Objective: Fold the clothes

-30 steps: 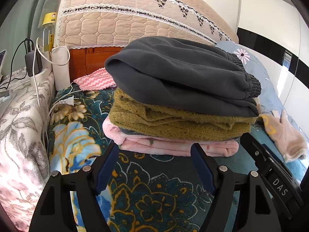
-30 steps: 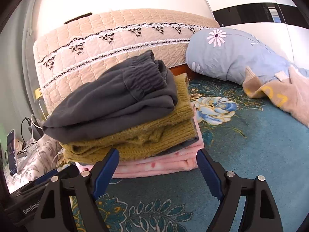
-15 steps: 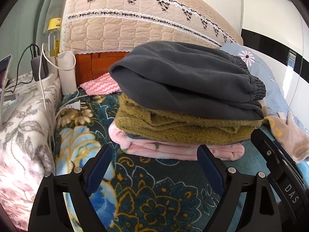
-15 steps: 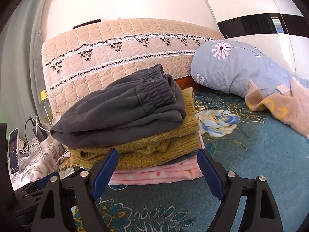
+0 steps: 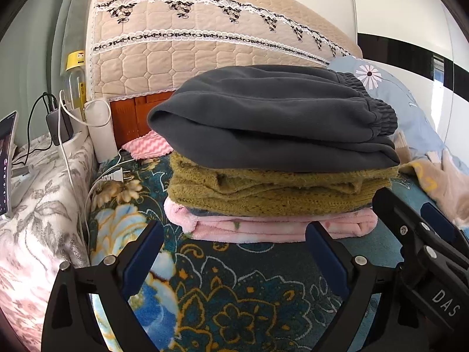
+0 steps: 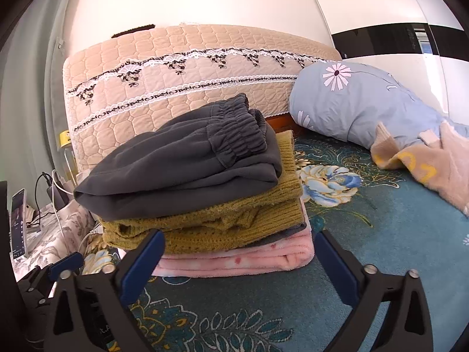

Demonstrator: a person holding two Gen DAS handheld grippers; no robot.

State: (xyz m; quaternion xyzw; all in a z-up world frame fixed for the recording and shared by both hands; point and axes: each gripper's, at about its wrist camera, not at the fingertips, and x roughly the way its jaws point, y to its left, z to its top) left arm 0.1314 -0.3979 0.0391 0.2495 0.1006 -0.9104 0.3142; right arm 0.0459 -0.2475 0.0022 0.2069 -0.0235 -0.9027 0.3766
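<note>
A stack of folded clothes sits on the bed: dark grey pants on top, an olive knit sweater under them, a pink fleece piece at the bottom. The same stack shows in the right wrist view, with the grey pants, the sweater and the pink piece. My left gripper is open and empty, just short of the stack. My right gripper is open and empty, close to the stack's front. An unfolded beige garment lies to the right.
The bed has a teal floral blanket and a quilted beige headboard. A blue pillow lies at the back right. At the left are a white cable with plug, a charger, a phone and a bottle.
Both grippers have drawn back and down a little from the stack, so it sits higher in both views. The jaws stay open. The stack has not moved.
</note>
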